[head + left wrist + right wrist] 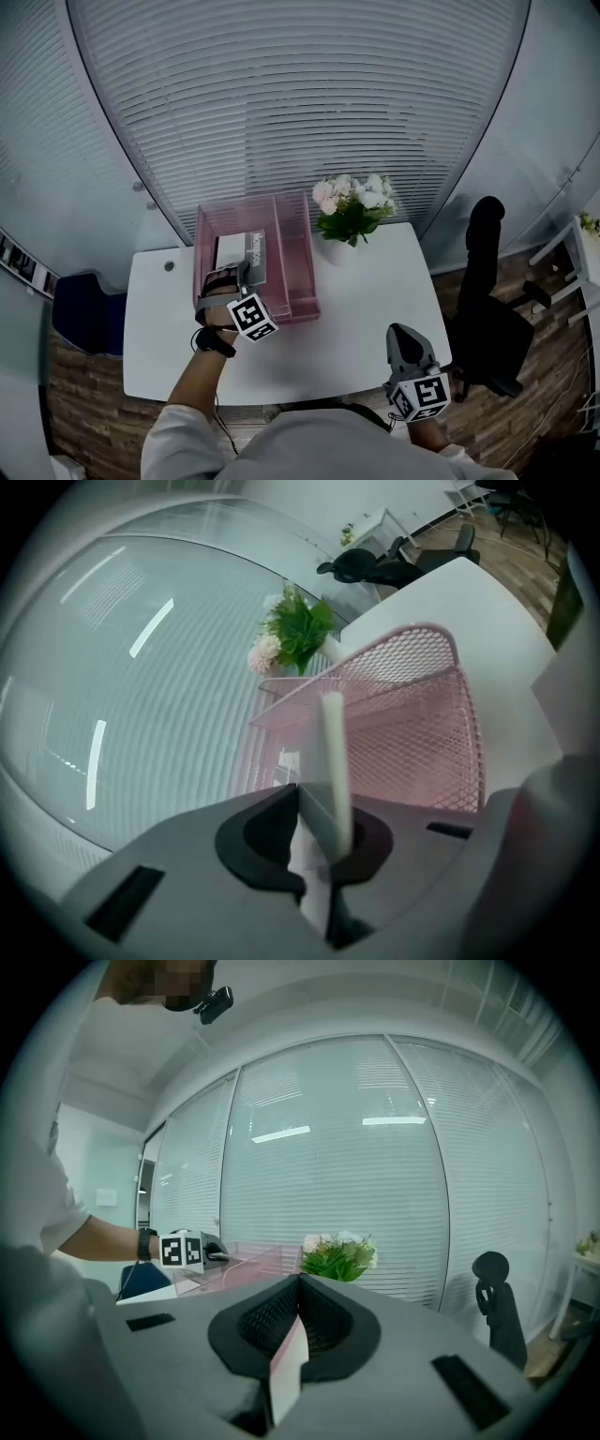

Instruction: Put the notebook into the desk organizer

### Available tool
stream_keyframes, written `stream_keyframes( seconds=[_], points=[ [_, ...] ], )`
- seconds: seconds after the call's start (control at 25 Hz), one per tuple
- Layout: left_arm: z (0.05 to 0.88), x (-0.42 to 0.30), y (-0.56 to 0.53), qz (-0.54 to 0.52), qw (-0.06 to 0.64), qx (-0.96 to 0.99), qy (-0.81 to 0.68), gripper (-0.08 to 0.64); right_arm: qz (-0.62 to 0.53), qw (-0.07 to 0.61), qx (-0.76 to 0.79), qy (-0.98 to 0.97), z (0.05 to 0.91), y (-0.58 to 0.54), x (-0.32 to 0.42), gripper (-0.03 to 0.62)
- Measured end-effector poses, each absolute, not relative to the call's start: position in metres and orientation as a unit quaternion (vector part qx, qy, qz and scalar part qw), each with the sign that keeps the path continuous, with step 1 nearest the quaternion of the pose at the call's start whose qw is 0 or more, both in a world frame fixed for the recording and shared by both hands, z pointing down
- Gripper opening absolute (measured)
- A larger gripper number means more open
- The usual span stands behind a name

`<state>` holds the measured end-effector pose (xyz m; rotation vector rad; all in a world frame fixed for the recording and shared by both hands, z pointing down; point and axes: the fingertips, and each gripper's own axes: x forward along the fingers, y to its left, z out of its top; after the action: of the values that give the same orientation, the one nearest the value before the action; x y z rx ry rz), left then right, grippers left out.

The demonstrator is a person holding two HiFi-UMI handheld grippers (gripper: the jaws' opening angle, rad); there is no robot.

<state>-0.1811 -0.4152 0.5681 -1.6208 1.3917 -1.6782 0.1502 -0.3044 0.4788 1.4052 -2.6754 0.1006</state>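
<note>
The pink mesh desk organizer (298, 246) stands at the back of the white table (366, 300). A white and grey notebook (246, 253) sits in its left part. My left gripper (239, 274) reaches into the organizer from the near side and is shut on the notebook. In the left gripper view the notebook's thin white edge (333, 752) runs up from between the shut jaws of the left gripper (319, 808), with the organizer's mesh wall (412, 733) behind it. My right gripper (401, 336) hovers at the table's front right edge, shut and holding nothing; the right gripper (298, 1283) faces the organizer (239, 1265).
A vase of pink and white flowers (352, 208) stands right of the organizer. A black office chair (487, 281) is beside the table's right end and a blue seat (84, 314) at its left. Glass walls with blinds curve behind the table.
</note>
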Motion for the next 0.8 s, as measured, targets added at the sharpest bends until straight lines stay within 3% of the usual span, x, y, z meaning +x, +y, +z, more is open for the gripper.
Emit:
stream_keyframes(
  seconds=[0.24, 0.52, 0.8],
  points=[
    [0.590, -0.175, -0.420, -0.632, 0.135, -0.614, 0.454, 0.103, 0.042, 0.058, 0.464, -0.883, 0.487, -0.327, 0.165, 0.014],
    [0.584, -0.172, -0.415, -0.637, 0.036, -0.665, 0.388, 0.272, 0.050, 0.049, 0.458, -0.886, 0.489, -0.335, 0.161, 0.014],
    [0.586, -0.168, -0.402, -0.654, 0.014, -0.680, 0.331, 0.293, 0.053, 0.047, 0.465, -0.883, 0.489, -0.332, 0.163, 0.014]
  ],
)
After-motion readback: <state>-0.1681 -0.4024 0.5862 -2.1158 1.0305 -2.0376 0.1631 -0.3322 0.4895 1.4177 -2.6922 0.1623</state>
